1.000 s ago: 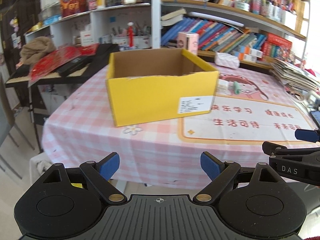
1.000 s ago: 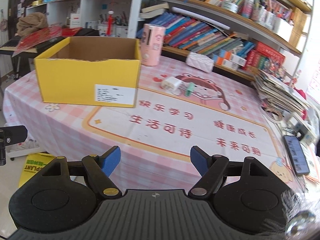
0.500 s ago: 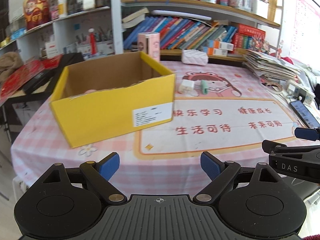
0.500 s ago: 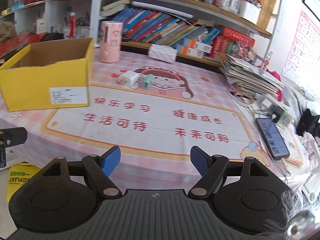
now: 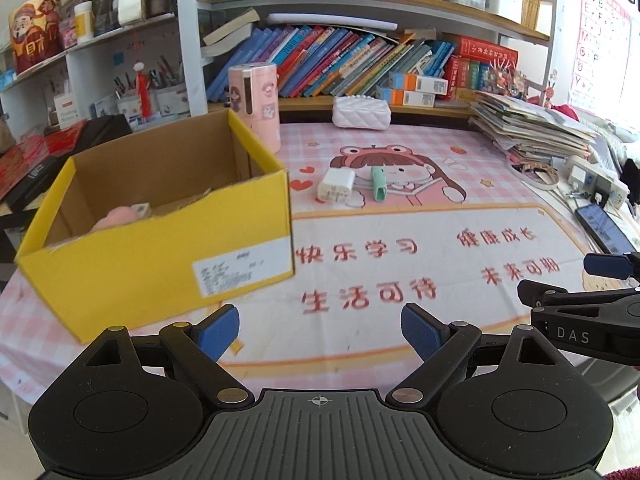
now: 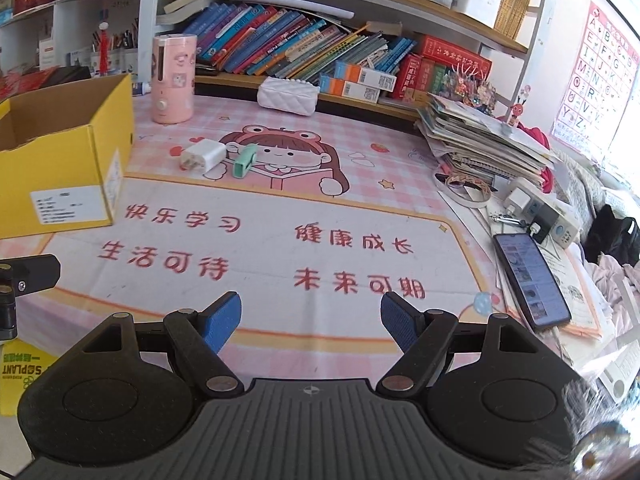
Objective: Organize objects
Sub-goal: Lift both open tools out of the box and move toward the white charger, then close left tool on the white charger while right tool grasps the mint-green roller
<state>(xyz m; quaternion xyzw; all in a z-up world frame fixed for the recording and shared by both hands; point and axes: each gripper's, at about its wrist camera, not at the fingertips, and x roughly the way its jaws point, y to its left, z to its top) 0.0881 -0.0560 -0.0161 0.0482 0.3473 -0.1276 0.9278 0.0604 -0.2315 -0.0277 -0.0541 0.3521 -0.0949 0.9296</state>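
Observation:
A yellow cardboard box (image 5: 160,256) (image 6: 64,184) stands open on the left of the table, with a pink thing (image 5: 116,218) inside. A white charger plug (image 5: 337,185) (image 6: 204,155) and a mint green clip (image 5: 378,184) (image 6: 245,161) lie side by side on the cartoon mat (image 5: 400,240), beyond the box. A pink cylinder (image 5: 256,104) (image 6: 173,80) and a white quilted pouch (image 5: 362,112) (image 6: 288,96) sit at the back. My left gripper (image 5: 320,332) is open over the near edge, empty. My right gripper (image 6: 310,320) is open too, empty, right of the left one.
A stack of papers and books (image 6: 480,140) lies at the right, with a power strip (image 6: 544,212) and a phone (image 6: 530,280) nearer the edge. Bookshelves (image 5: 360,60) run behind the table. A dark side table (image 5: 40,160) stands left of the box.
Both views have swung to the right: the yellow box has slid left and closer, and the plug, clip and right side of the table have come into view. Both grippers stay open.

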